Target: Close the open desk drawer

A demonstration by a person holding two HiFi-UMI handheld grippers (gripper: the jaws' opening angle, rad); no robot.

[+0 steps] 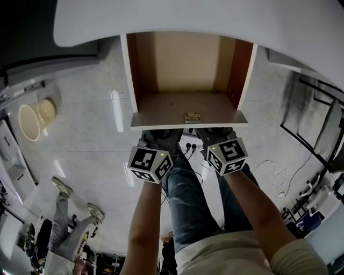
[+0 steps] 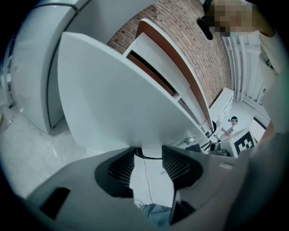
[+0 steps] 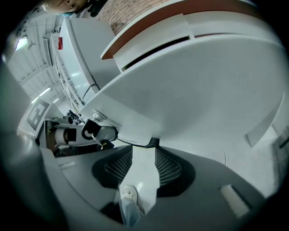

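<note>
Left tool [image 2: 149, 151]: jaws stand apart with nothing pinched between the pads. The tips sit right at the lower edge of the drawer front [image 2: 113, 90]. Whether they touch it cannot be told.
Right tool [image 3: 143, 150]: also apart and holding nothing. Its tips are at the same lower edge, and a shoe [image 3: 128, 193] shows through the gap.
Marker cubes: from the head view the two sit side by side just below the front panel, left [image 1: 150, 163] and right [image 1: 228, 154].
Drawer [image 1: 185, 64]: pulled well out from under the bench, with a pale wooden bottom, reddish-brown side walls and white outer edges.
Lock fitting [image 1: 193, 117]: a small metal piece on the inner face of the front panel, near its middle.
Bench [image 1: 188, 16]: a smooth white top with a rounded edge, overhanging the back of the drawer.
Legs [image 1: 188, 198]: in jeans, directly under the drawer.
Floor [image 1: 91, 118]: glossy pale tile with streaks of reflected light. A loose white cable [image 1: 274, 172] lies to the right.
Room: a round pale bin [image 1: 36, 115] stands at the left and a black metal frame [image 1: 317, 123] at the right. A brick wall [image 2: 189, 36] is behind the bench, and another person's legs [image 1: 70, 215] are at the lower left.
</note>
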